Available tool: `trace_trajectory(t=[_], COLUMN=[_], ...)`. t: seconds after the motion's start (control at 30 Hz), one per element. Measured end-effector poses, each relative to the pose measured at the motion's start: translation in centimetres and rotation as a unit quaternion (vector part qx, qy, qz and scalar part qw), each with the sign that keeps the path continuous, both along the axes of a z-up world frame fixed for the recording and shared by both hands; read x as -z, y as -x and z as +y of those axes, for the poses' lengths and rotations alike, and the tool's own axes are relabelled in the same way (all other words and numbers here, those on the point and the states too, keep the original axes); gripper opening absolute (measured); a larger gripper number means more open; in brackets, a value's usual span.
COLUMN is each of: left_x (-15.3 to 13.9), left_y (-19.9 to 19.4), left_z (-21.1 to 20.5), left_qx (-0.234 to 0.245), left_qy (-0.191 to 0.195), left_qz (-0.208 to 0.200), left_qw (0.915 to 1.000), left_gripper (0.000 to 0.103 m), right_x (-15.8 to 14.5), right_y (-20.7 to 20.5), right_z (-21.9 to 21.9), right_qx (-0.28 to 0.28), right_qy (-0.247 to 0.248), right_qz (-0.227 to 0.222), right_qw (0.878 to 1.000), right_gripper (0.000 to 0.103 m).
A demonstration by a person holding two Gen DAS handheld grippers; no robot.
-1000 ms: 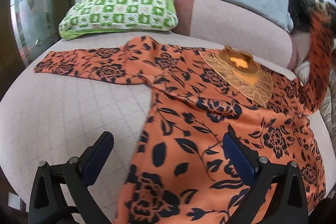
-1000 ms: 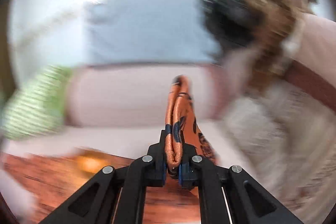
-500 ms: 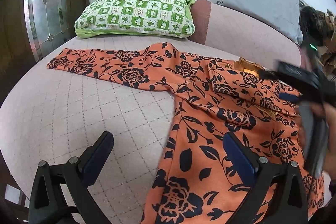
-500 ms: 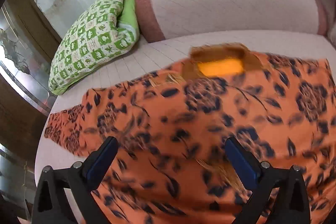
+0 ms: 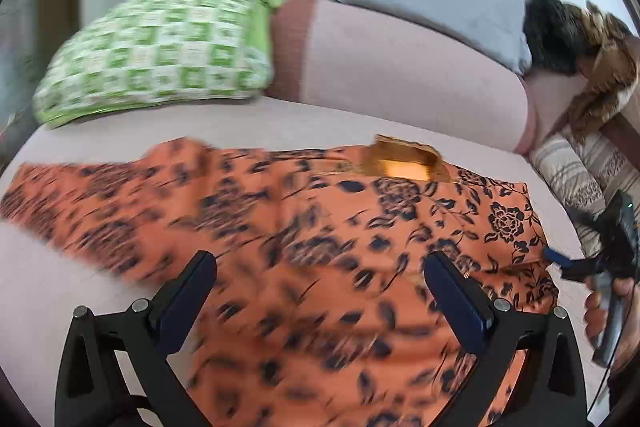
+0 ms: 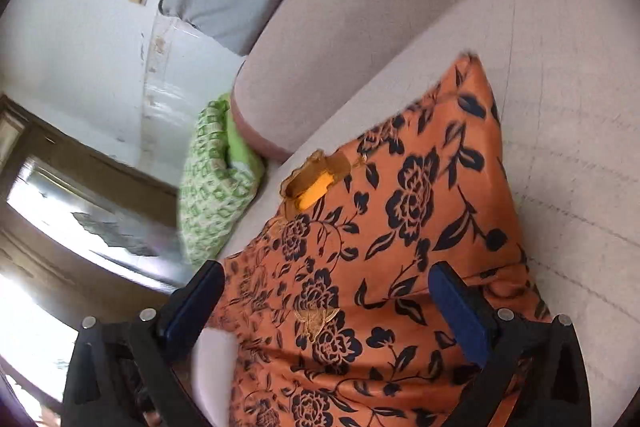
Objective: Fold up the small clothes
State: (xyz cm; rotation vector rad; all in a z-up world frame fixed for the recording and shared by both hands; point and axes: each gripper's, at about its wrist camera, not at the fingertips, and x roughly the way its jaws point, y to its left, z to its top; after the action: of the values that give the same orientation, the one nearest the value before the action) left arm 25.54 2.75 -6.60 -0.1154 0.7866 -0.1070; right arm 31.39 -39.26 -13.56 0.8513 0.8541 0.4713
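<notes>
Orange floral shirt (image 5: 328, 251) lies flat on the pink sofa seat (image 5: 280, 127), one sleeve folded across the body, neck (image 6: 316, 179) toward the backrest. Left claw (image 5: 320, 291) and right claw (image 6: 326, 301) both spread wide above it, holding nothing. Green checked pillow (image 5: 160, 55) at the seat's far end.

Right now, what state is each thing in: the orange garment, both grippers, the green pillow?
Orange floral garment: lying on the sofa seat, one sleeve folded across the front, the other stretched out flat.
Left gripper: open, holding nothing.
Right gripper: open, holding nothing.
Green checked pillow: resting against the backrest.
</notes>
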Motion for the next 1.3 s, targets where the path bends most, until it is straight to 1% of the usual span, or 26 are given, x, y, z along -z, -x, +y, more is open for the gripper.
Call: trace_trajectory(t=[0.07, 0.1, 0.17, 0.27, 0.3, 0.37, 0.4, 0.43, 0.47, 0.5, 0.53, 0.57, 0.67, 0.7, 0.77, 0.8, 0.83, 0.87, 0.9, 0.93, 0.97, 1.03, 1.13, 1.2, 1.23, 1.3], left_x=[1.4, 2.2, 4.4, 6.9, 7.5, 8.3, 8.8, 9.0, 9.0, 8.9, 8.8, 8.5, 6.4, 5.6, 4.5, 4.4, 4.6, 5.4, 6.7, 7.8, 7.9, 6.4, 2.8, 0.8, 0.2, 0.0], left_y=[-3.0, -4.1, -6.2, -7.7, -7.9, -8.2, -8.4, -8.5, -8.4, -8.4, -8.3, -8.3, -6.6, -6.1, -5.1, -4.9, -5.0, -5.4, -6.0, -6.6, -6.3, -5.1, -1.6, 0.8, 1.9, 3.0], left_z=[-1.5, -2.0, -2.7, -2.9, -2.8, -2.7, -2.7, -2.6, -2.6, -2.6, -2.5, -2.3, -0.3, 0.5, 2.0, 2.4, 2.3, 1.9, 1.3, 1.1, 0.9, 1.3, 4.8, 7.8, 10.0, 13.9], left_qx=[0.005, 0.005, 0.000, 0.002, 0.000, -0.002, -0.001, -0.002, -0.003, 0.000, 0.005, 0.009, -0.008, -0.018, -0.037, -0.044, -0.042, -0.029, -0.011, -0.006, 0.001, -0.001, -0.018, -0.044, -0.062, -0.100], left_qy=[-0.016, -0.025, -0.050, -0.068, -0.072, -0.067, -0.065, -0.065, -0.064, -0.062, -0.061, -0.060, -0.032, -0.012, 0.032, 0.051, 0.061, 0.067, 0.065, 0.050, 0.026, 0.018, 0.081, 0.105, 0.119, 0.126], left_qz=[0.019, 0.029, 0.055, 0.086, 0.089, 0.097, 0.104, 0.104, 0.099, 0.098, 0.099, 0.101, 0.070, 0.061, 0.043, 0.039, 0.049, 0.070, 0.104, 0.139, 0.140, 0.114, 0.061, 0.031, 0.018, 0.014], left_qw=[0.9997, 0.9993, 0.9972, 0.9939, 0.9934, 0.9931, 0.9925, 0.9925, 0.9930, 0.9933, 0.9932, 0.9931, 0.9970, 0.9979, 0.9979, 0.9970, 0.9961, 0.9949, 0.9923, 0.9890, 0.9898, 0.9934, 0.9947, 0.9930, 0.9908, 0.9868], left_gripper=[0.103, 0.103, 0.103, 0.103, 0.103, 0.103, 0.103, 0.103, 0.103, 0.103, 0.103, 0.103, 0.103, 0.103, 0.103, 0.103, 0.103, 0.103, 0.103, 0.102, 0.100, 0.100, 0.101, 0.101, 0.101, 0.101], right_x=[1.6, 1.9, 0.6, -2.7, -3.7, -4.2, -3.9, -2.8, -1.2, 1.2, 2.4, 2.0, -1.4, -2.1, -2.1, -1.2, 0.6, 1.8, 1.2, 0.1, -1.2, -3.9, -6.3, -6.1, -5.5, -4.4], right_y=[-0.4, -0.3, 0.2, -0.2, -0.8, -2.7, -3.9, -4.8, -6.0, -7.2, -7.4, -7.0, -4.9, -4.2, -3.7, -4.1, -4.8, -5.2, -4.7, -4.1, -3.5, -1.5, 3.5, 6.9, 8.5, 12.1], right_z=[-1.5, -2.3, -2.6, -1.5, -1.2, -0.4, -0.3, -0.4, -0.7, -1.4, -2.1, -2.4, -0.8, 0.0, 1.3, 1.9, 2.0, 1.8, 1.7, 1.9, 2.6, 4.7, 8.7, 10.8, 12.0, 13.4], right_qx=[0.033, 0.046, 0.040, -0.001, -0.012, -0.029, -0.022, -0.006, 0.014, 0.037, 0.050, 0.061, 0.054, 0.047, 0.026, 0.026, 0.036, 0.041, 0.062, 0.075, 0.073, 0.050, 0.012, -0.007, -0.020, -0.041], right_qy=[0.030, 0.017, 0.014, 0.023, 0.014, -0.009, 0.009, 0.040, 0.064, 0.073, 0.048, 0.039, 0.074, 0.082, 0.098, 0.126, 0.144, 0.128, 0.120, 0.116, 0.107, 0.106, 0.152, 0.156, 0.146, 0.136], right_qz=[0.037, 0.045, 0.036, 0.002, -0.010, -0.021, -0.017, -0.007, 0.023, 0.076, 0.084, 0.068, 0.013, 0.002, -0.006, 0.005, 0.051, 0.080, 0.071, 0.069, 0.064, 0.036, -0.001, -0.004, -0.005, 0.005], right_qw=[0.998, 0.998, 0.998, 1.000, 1.000, 0.999, 1.000, 0.999, 0.998, 0.994, 0.994, 0.995, 0.996, 0.996, 0.995, 0.992, 0.988, 0.988, 0.988, 0.988, 0.989, 0.992, 0.988, 0.988, 0.989, 0.990], right_gripper=[0.101, 0.096, 0.097, 0.098, 0.098, 0.098, 0.098, 0.098, 0.098, 0.098, 0.097, 0.097, 0.097, 0.097, 0.098, 0.098, 0.098, 0.098, 0.098, 0.098, 0.098, 0.098, 0.098, 0.098, 0.098, 0.098])
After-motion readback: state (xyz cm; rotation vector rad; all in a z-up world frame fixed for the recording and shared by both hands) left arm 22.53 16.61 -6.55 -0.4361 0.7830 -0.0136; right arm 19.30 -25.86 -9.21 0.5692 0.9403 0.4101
